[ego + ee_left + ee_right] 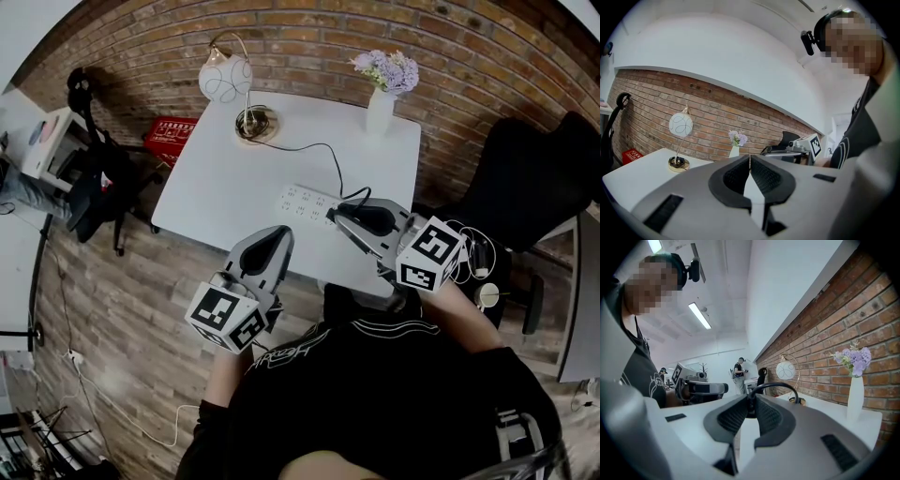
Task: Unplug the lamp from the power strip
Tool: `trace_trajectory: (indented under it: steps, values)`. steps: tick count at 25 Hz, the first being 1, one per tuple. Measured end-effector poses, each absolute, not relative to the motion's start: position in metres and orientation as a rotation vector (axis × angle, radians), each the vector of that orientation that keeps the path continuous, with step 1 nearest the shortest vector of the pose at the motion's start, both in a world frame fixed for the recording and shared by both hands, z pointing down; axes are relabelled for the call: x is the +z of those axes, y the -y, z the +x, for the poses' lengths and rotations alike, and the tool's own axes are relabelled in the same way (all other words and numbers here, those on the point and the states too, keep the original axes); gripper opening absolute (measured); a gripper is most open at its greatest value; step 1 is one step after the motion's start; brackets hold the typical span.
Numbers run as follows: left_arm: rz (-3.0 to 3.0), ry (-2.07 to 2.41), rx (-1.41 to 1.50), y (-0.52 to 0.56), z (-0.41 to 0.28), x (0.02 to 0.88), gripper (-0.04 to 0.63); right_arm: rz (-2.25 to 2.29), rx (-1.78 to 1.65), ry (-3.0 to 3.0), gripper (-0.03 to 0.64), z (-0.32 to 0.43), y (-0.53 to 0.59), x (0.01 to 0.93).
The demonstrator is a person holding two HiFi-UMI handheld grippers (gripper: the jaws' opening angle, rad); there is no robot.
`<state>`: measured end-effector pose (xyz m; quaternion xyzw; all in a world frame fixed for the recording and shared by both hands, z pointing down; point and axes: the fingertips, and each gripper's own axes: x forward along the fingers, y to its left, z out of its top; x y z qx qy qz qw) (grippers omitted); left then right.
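Right gripper view: right gripper [750, 401] fingers clenched on lamp plug [750, 406], pinched between tips; left gripper [749, 161] fingers together, empty.

A red-brown brick wall [309, 37] runs behind a white table [216, 187], which stands on a grey wood-plank floor [112, 309]. A black chair [525, 178] sits to the table's right, and a red crate [169, 139] rests on the floor near its far left corner. Overhead, a white ceiling [726, 282] carries a lit strip light [699, 315].
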<state>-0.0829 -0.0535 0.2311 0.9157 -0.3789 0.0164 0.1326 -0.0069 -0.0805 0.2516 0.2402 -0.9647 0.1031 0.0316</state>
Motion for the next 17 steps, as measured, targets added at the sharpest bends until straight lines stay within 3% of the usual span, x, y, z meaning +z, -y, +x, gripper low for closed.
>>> trace_trajectory:
  steps: [17]
  values:
    - [2.662,1.106,0.058,0.041,-0.086,0.232,0.011,0.761,0.332,2.949,0.034,-0.009,0.071,0.255]
